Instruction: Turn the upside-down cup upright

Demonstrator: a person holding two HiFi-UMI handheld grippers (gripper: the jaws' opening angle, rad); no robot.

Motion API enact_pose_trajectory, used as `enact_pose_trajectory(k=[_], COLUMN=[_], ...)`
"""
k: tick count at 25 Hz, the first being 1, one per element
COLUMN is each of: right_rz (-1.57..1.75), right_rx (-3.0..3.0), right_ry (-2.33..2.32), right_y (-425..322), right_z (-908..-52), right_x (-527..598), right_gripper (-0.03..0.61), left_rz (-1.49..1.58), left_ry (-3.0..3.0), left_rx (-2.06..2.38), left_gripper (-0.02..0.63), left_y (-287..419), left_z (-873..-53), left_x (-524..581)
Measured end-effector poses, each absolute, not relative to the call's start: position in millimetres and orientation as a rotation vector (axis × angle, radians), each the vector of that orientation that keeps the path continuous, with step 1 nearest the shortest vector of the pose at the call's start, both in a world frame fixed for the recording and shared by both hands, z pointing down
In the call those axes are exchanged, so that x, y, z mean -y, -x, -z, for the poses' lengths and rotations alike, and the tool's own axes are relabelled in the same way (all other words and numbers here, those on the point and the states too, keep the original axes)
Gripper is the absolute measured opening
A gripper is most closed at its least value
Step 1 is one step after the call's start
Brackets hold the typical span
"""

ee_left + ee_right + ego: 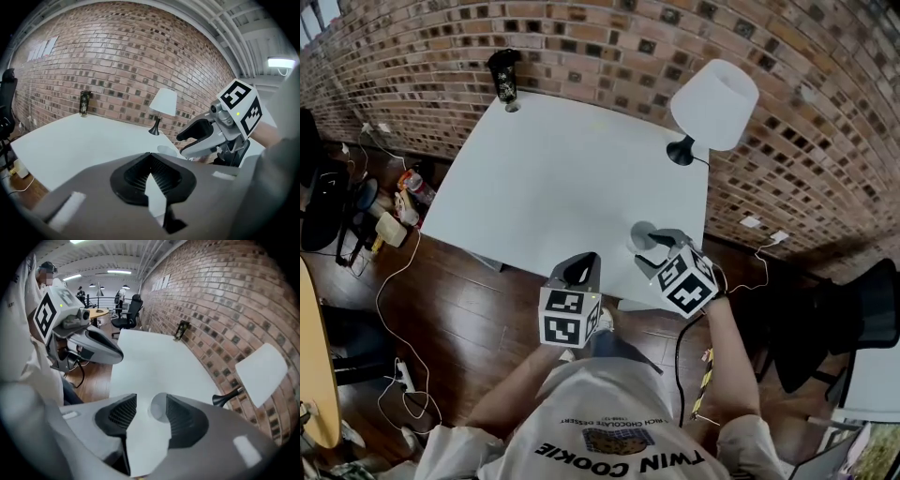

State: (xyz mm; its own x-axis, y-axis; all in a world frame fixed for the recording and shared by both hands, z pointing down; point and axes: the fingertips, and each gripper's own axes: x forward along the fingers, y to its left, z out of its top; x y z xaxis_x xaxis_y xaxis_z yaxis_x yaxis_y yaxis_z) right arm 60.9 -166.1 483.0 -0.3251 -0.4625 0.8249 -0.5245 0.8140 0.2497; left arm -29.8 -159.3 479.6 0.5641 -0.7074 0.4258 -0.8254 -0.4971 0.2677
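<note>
- White table (pixel 544 178), set against a red brick wall (pixel 581 37). It carries three items.
- Item one: the cup (pixel 157 408), pale grey and translucent, small and round. It stands on the table near the near right corner.
- Head view only: the cup sits just ahead of the right gripper (pixel 151 403), which angles down over the table edge. A wooden floor (pixel 469 309) with trailing cables lies below the table.
- Right gripper view only: a round rim of the cup faces the camera. The right-hand pad covers part of it. I cannot tell whether that rim is the mouth or the base, or whether the pad touches it.
- Right gripper: jaws stand moderately apart, with bare table showing between the pads. The left-hand pad is clear of the cup, so nothing is clamped.
- Left gripper view only: the cup shows as a pale oval on the table beneath the right gripper's jaws.
- Left gripper (pixel 150 157): ribbed pads meet at the tips and nothing is held. It hangs over the table's near edge, left of the right gripper.
- Item two: a dark tumbler (pixel 504 77), upright at the far left corner. I cannot make out its contents, nor the cup's.
- Item three: a lamp (pixel 712 103) with a white shade and black base, by the wall on the right.
- Right gripper view only: office chairs (pixel 129 310) and a round desk beyond the table.
</note>
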Motion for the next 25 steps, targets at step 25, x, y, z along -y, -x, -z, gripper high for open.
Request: enact_pose_trajectory(k=[25], right_rz=[-0.647], right_rx=[2.48], right_ry=[-1.307], right_y=[-69.6], right_z=[-439.3], right_x=[-16.5], right_gripper=[0.044], left_rz=[-0.332], left_ry=[-2.446], left_rx=[1.213], left_gripper=[0.005], left_y=[-35.9], left_z=[-447.0], left_x=[-1.7])
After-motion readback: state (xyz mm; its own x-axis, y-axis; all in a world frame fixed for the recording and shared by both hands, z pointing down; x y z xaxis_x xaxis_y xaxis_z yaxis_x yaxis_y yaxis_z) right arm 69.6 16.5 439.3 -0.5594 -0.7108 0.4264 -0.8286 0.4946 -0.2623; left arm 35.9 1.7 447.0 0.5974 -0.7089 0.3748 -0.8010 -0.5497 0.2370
